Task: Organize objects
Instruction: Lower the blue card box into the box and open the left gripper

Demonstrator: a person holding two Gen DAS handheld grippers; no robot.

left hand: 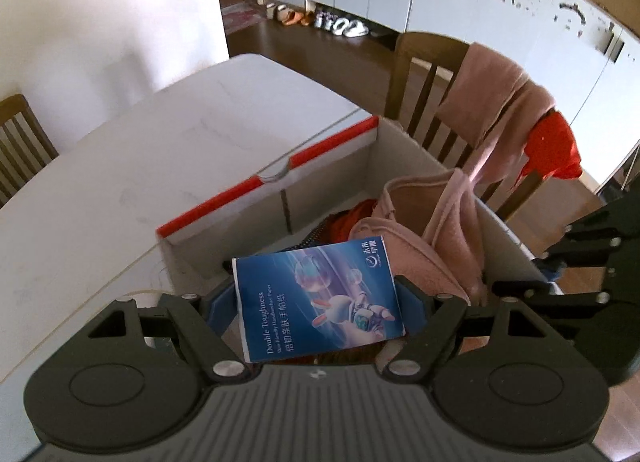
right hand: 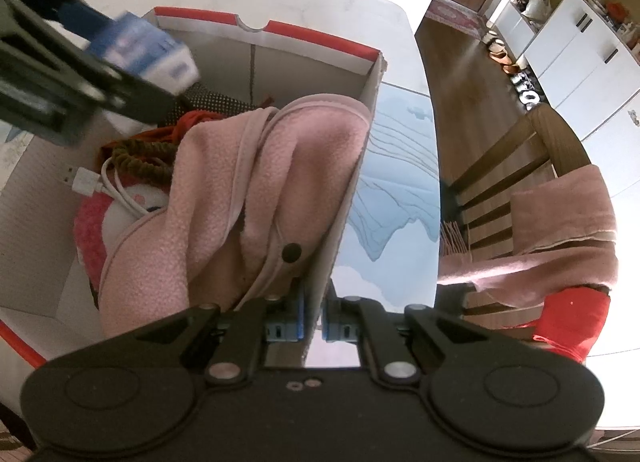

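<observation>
My left gripper (left hand: 318, 302) is shut on a blue tissue pack (left hand: 318, 300) with a rabbit picture and holds it above the open cardboard box (left hand: 328, 158) with a red rim. The right wrist view shows the same pack (right hand: 148, 48), blurred, over the box's far left corner. Inside the box lie a pink fleece garment (right hand: 248, 190), a red cloth, a brown cord and a white USB cable (right hand: 86, 182). My right gripper (right hand: 313, 318) is shut on the box's right wall (right hand: 344, 206), one blue pad on each side.
The box stands on a white table (left hand: 120, 166). A blue patterned mat (right hand: 396, 178) lies right of the box. A wooden chair (left hand: 436, 102) draped with a pink scarf and a red cloth stands beyond the table edge. White cabinets and shoes lie behind.
</observation>
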